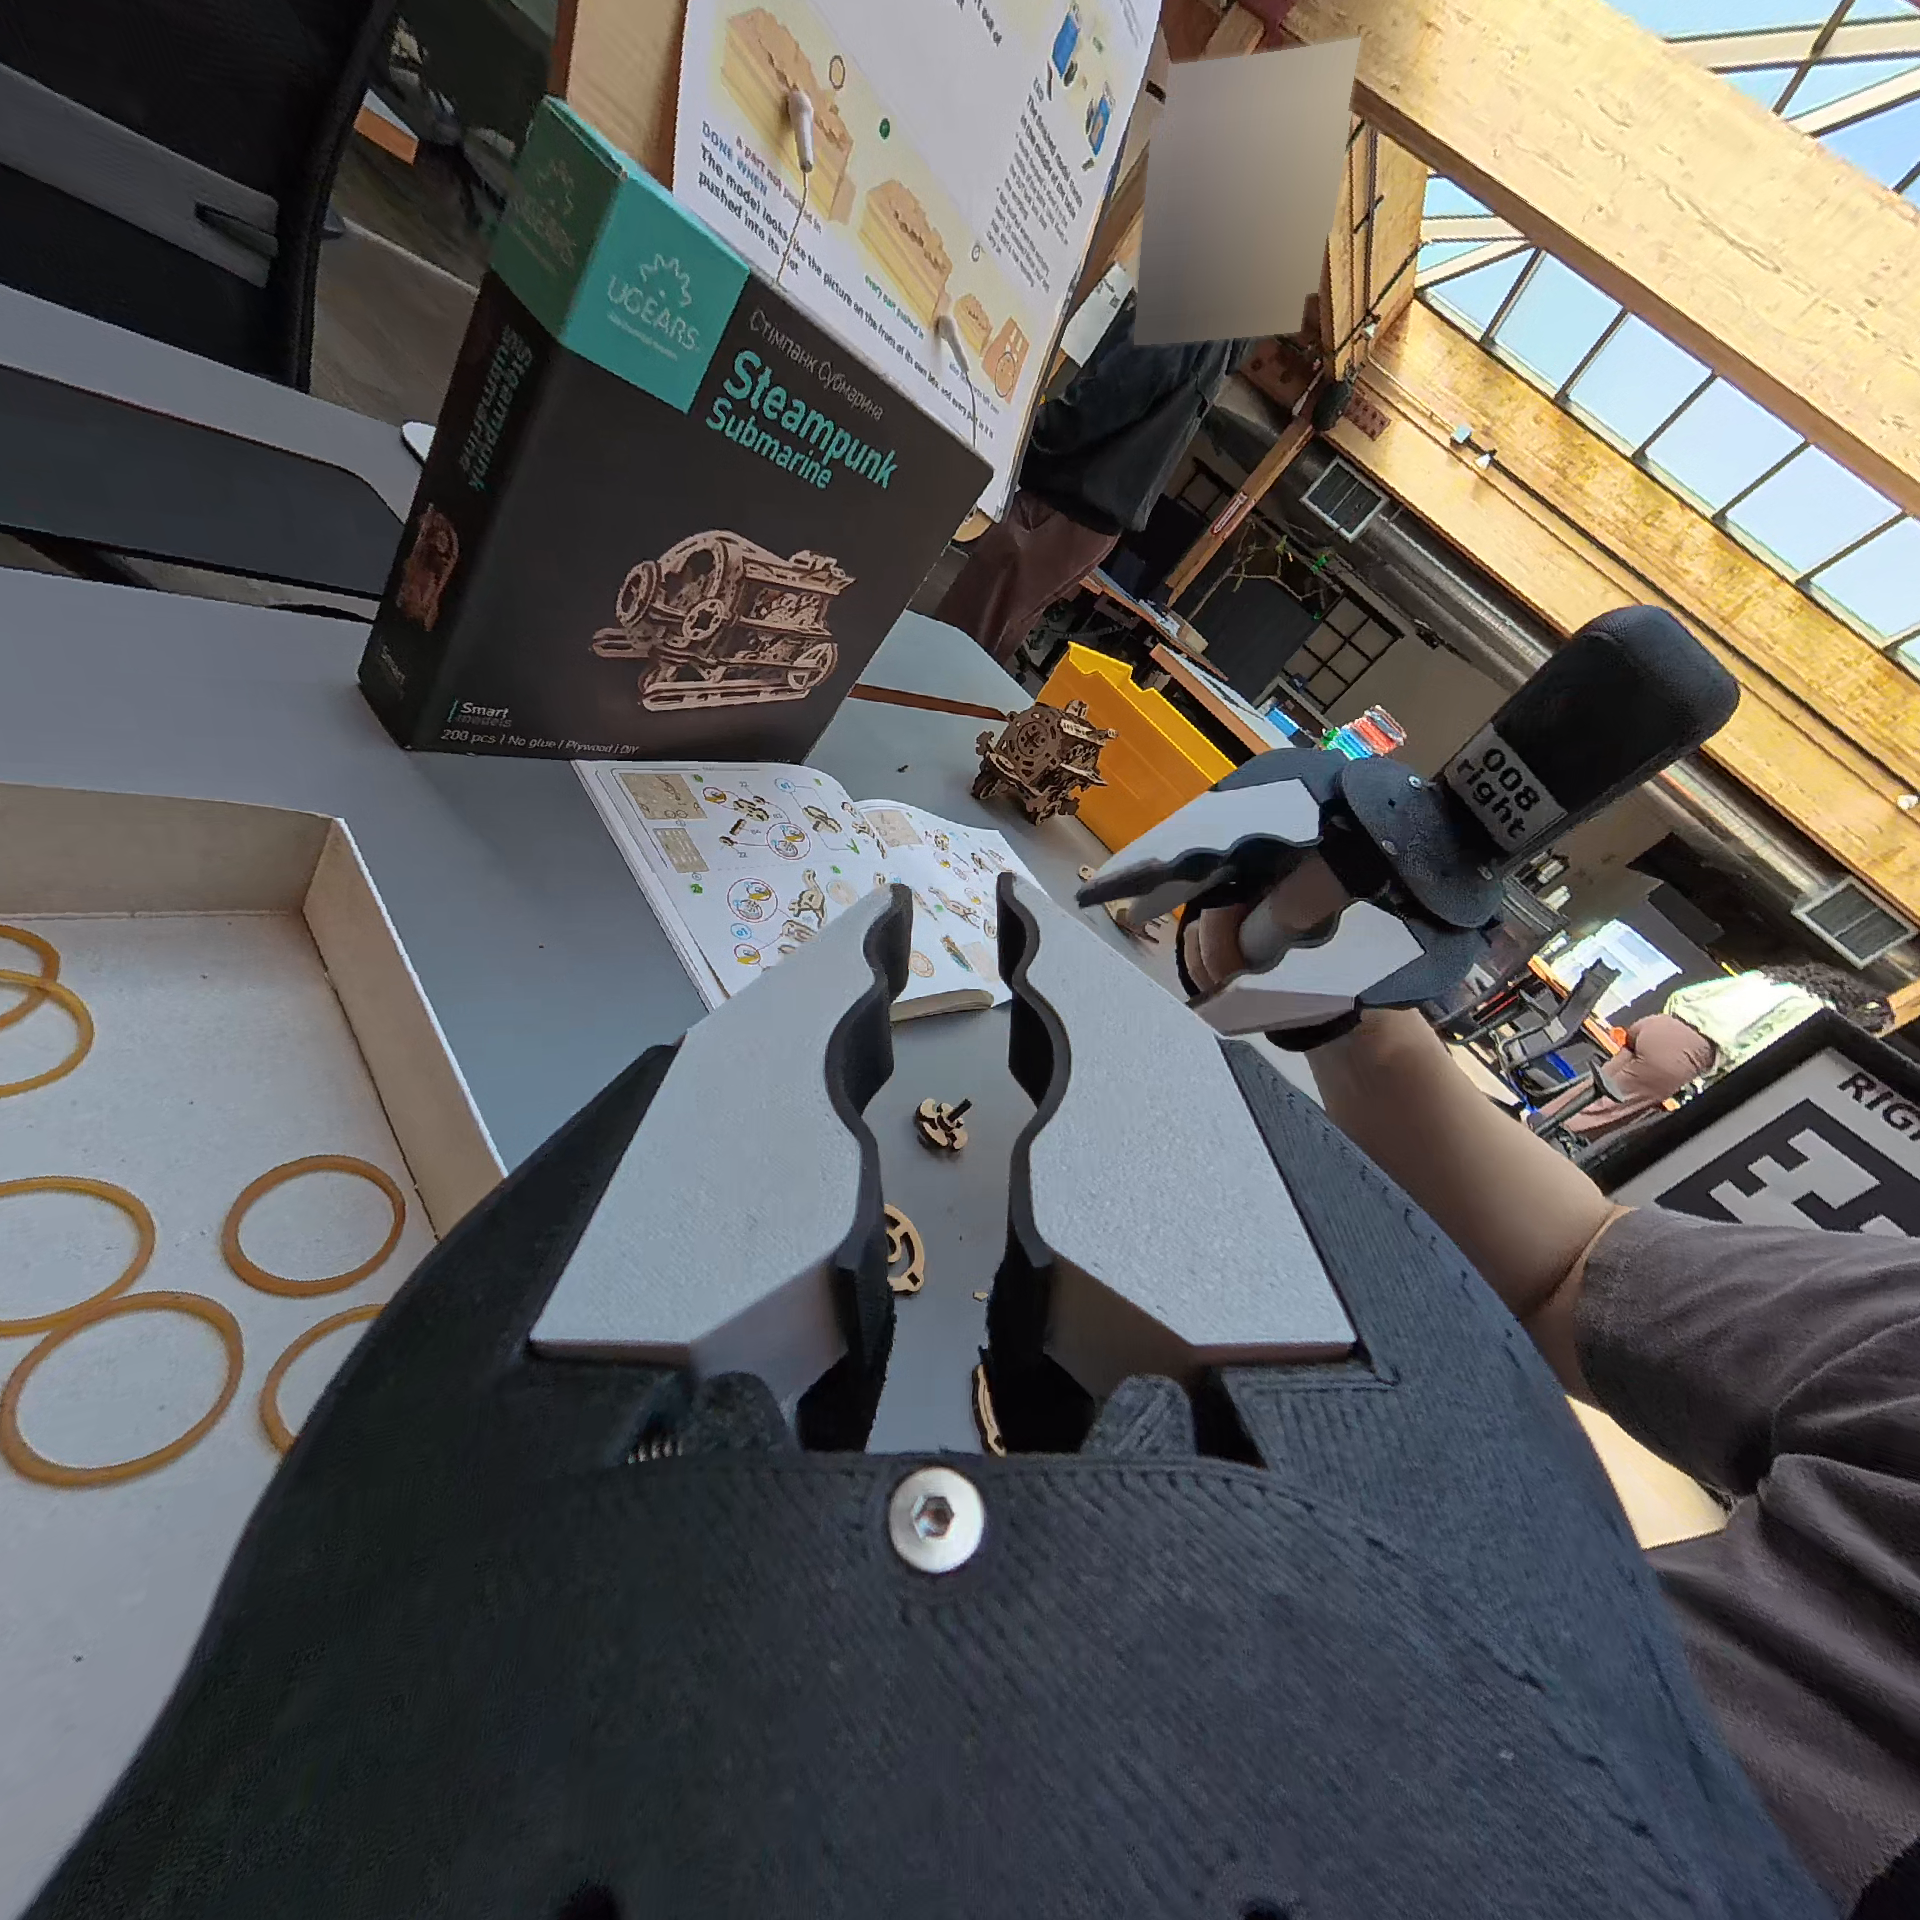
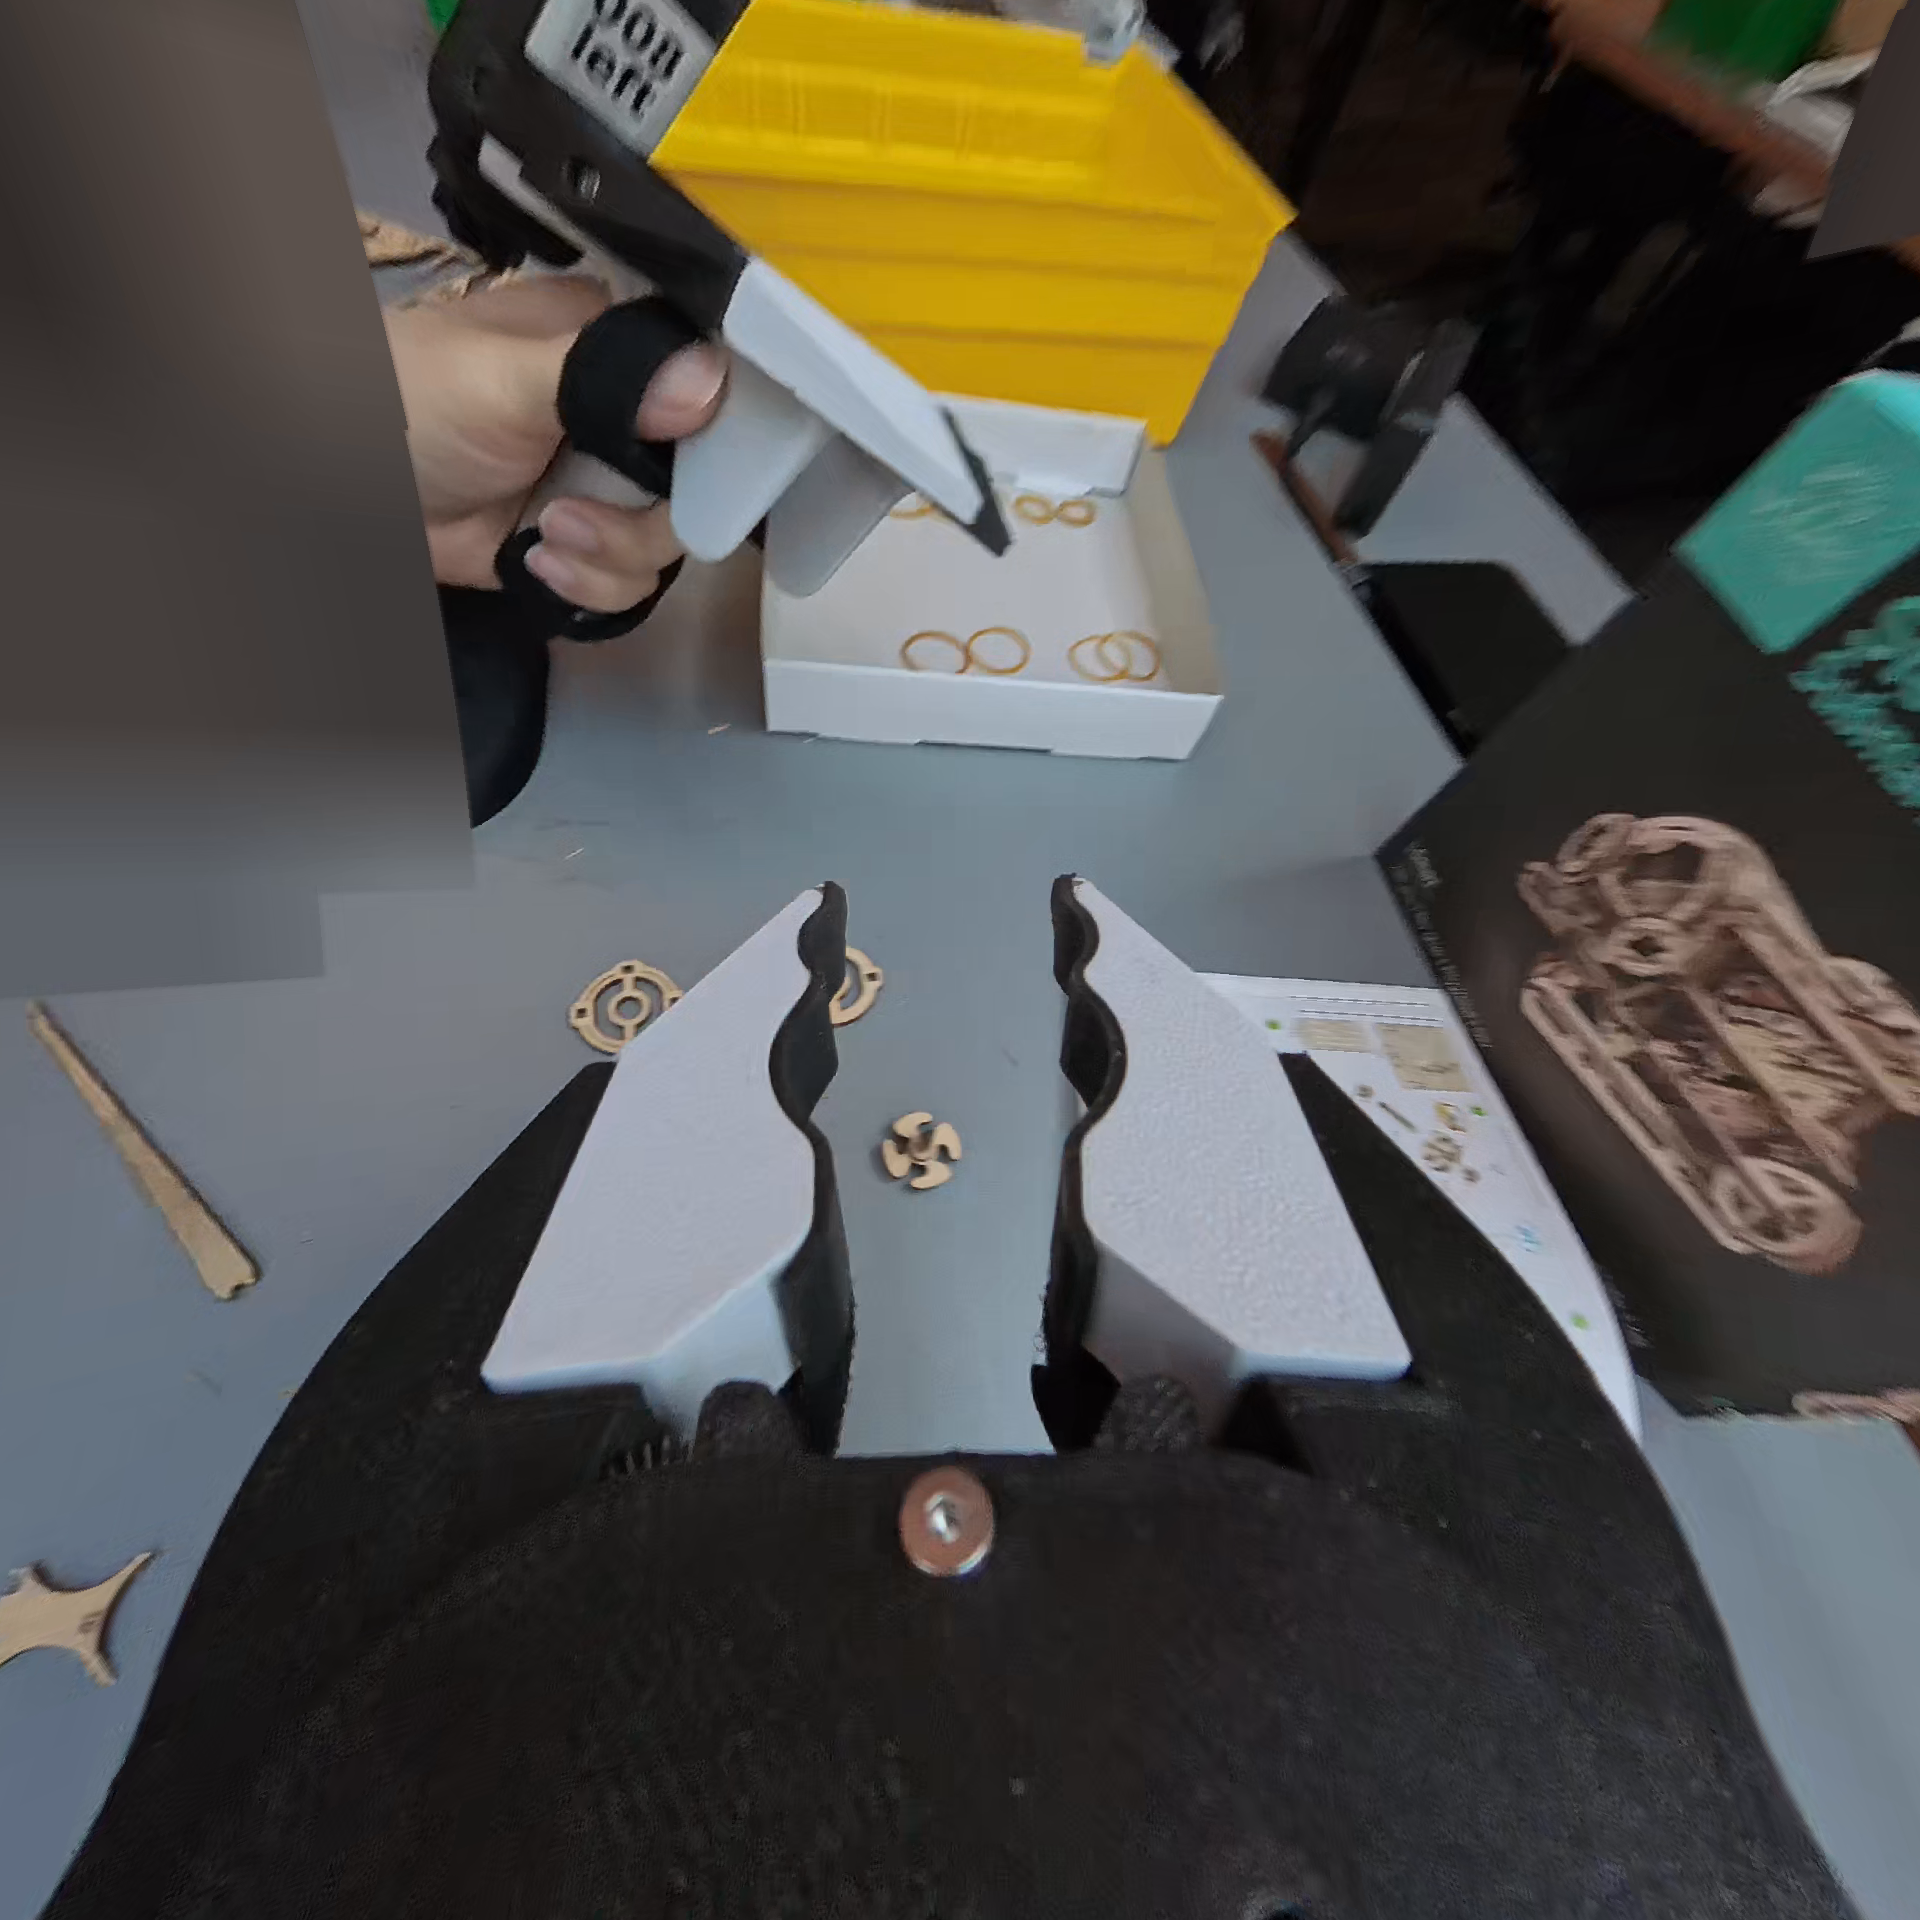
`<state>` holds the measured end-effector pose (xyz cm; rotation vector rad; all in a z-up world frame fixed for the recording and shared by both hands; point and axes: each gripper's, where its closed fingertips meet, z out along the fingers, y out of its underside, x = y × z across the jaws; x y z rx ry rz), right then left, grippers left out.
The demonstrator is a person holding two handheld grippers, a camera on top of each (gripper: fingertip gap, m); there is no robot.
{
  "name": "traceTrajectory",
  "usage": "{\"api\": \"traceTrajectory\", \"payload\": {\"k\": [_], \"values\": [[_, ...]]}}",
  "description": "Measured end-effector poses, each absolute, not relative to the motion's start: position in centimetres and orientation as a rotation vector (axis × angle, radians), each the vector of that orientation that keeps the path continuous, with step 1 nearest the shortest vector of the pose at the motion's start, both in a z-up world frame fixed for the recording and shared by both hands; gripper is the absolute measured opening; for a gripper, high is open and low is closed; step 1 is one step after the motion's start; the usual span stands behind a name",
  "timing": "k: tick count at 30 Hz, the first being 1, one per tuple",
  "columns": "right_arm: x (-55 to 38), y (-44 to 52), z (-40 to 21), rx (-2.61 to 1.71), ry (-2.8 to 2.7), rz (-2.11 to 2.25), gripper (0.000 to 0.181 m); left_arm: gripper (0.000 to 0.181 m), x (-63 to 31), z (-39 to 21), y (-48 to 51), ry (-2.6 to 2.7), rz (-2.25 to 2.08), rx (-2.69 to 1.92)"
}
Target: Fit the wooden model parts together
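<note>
My left gripper (image 1: 953,902) is open and empty above the grey table. Below its jaws lie a small wooden disc with a peg (image 1: 942,1124) and a wooden ring piece (image 1: 902,1247). My right gripper (image 2: 945,891) is open and empty, held over a small wooden propeller-shaped disc (image 2: 920,1149) that lies on the table between its fingers. A round wooden ring part (image 2: 623,1006) lies left of it, and a second one (image 2: 860,982) is partly hidden by the left finger. The right gripper (image 1: 1143,945) also shows in the left wrist view, and the left gripper (image 2: 982,520) in the right wrist view.
A white tray (image 2: 987,712) (image 1: 343,935) holds several rubber bands. Also on the table are a yellow bin (image 2: 987,208), the dark kit box (image 1: 665,520), an open instruction booklet (image 1: 769,862), an assembled wooden model (image 1: 1039,764), a long wooden stick (image 2: 135,1143) and a star-shaped piece (image 2: 62,1631). Across from one pair of fingers to the other is roughly 9 cm. My left tips are about 25 cm from the long wooden stick (image 2: 135,1143), my right tips only 20 cm.
</note>
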<state>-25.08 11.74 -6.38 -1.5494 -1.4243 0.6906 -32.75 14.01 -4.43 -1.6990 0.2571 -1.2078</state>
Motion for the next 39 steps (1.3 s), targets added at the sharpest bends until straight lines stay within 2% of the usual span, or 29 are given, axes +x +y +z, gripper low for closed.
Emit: {"api": "traceTrajectory", "payload": {"k": [4,8,17,27,39], "values": [[-17.5,15.7,-2.0,-1.364,-1.054,0.452,0.052,0.018,-33.6,-3.3,14.2,0.250,-1.146,-1.620],[-12.4,17.0,-2.1,-1.311,-0.855,0.221,0.042,0.023,-34.1,-2.5,14.2,0.269,-1.055,-1.567],[-13.9,17.1,-4.2,-1.334,-0.902,0.263,0.042,0.026,-33.9,-1.5,13.6,0.354,-0.881,-1.506],[-13.8,17.2,-4.9,-1.388,-0.893,0.359,0.032,0.025,-33.8,-1.6,13.6,0.350,-0.897,-1.512],[-13.8,17.5,-5.6,-1.423,-0.897,0.388,0.029,0.025,-33.9,-1.8,13.8,0.340,-0.903,-1.521]]}}
